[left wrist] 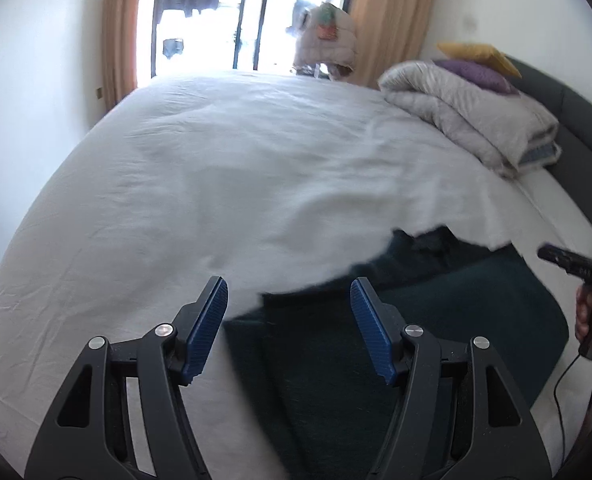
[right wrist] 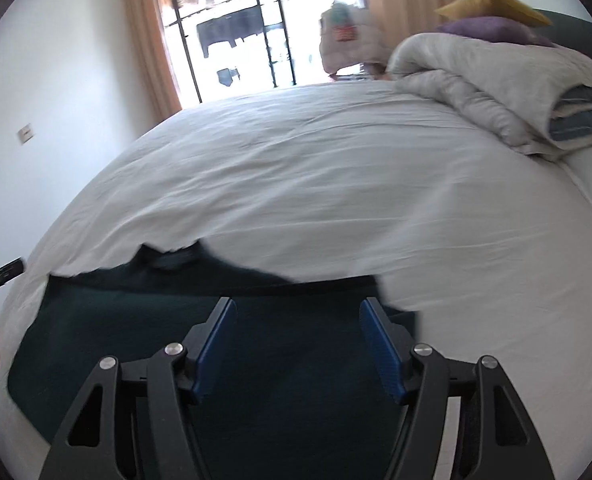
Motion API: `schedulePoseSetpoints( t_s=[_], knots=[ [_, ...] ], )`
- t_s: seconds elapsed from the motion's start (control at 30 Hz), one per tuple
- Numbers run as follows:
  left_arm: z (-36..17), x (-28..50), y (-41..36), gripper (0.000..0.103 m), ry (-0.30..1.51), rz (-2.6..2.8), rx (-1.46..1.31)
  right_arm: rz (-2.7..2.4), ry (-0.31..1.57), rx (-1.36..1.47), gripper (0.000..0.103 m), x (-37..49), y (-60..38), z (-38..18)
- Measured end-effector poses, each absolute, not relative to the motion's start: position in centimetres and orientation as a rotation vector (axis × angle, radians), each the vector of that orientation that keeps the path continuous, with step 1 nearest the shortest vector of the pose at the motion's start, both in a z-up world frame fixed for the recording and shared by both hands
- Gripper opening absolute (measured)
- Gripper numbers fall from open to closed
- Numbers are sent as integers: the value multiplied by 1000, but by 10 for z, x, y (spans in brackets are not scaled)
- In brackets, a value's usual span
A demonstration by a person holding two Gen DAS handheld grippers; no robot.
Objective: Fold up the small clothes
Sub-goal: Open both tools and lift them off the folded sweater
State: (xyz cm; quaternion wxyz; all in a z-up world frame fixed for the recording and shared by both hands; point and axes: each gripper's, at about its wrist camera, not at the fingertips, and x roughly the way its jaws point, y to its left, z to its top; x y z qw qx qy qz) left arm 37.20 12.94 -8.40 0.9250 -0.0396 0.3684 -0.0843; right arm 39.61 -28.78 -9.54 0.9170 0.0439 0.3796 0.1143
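Two grippers, left gripper (left wrist: 289,330) and right gripper (right wrist: 297,346), hover with jaws apart and empty; we leave the dark garment (right wrist: 144,332) flat on the bed (left wrist: 200,168), ready for folding.

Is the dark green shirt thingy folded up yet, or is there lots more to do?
Partly. The dark green garment lies flat on the white bed sheet, with what looks like a folded edge along its far side. Nothing is in hand: the left gripper and right gripper are both open above it. It looks wide, so more folds probably remain.
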Motion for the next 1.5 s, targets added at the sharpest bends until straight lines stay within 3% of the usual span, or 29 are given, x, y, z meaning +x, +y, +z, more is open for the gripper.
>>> schedulePoseSetpoints(
  t_s=[0.2,0.27,0.3,0.43,0.53,0.6,0.77,1.0,1.17,1.3,1.4,1.43,1.5],
  knots=[
    [-135,378,73,63,892,-145,72,273,904,169,68,412,-264,-133],
    [-158,378,73,65,913,-136,95,212,942,210,60,418,-276,-151],
    [-161,373,76,65,880,-148,94,221,929,266,50,419,-288,-157],
    [-162,367,76,65,861,-158,112,164,893,384,37,422,-324,-160],
    [-160,361,80,64,849,-158,95,61,867,362,37,413,-335,-150],
    [-156,355,83,64,847,-138,111,-16,844,343,50,401,-338,-141],
    [-130,328,68,64,782,-48,214,193,753,403,55,346,-302,-111],
    [-133,281,14,65,784,-158,283,559,876,570,56,284,-207,-155],
    [-160,282,32,70,845,-175,171,504,878,632,50,269,-221,-168],
    [-159,282,40,70,844,-196,135,389,872,725,24,269,-277,-174],
    [-158,276,43,70,826,-197,118,241,821,824,17,249,-332,-184],
    [-157,278,44,70,827,-199,109,190,798,858,9,242,-349,-187],
    [-158,280,47,69,831,-192,96,104,765,925,9,229,-378,-191]
  ],
)
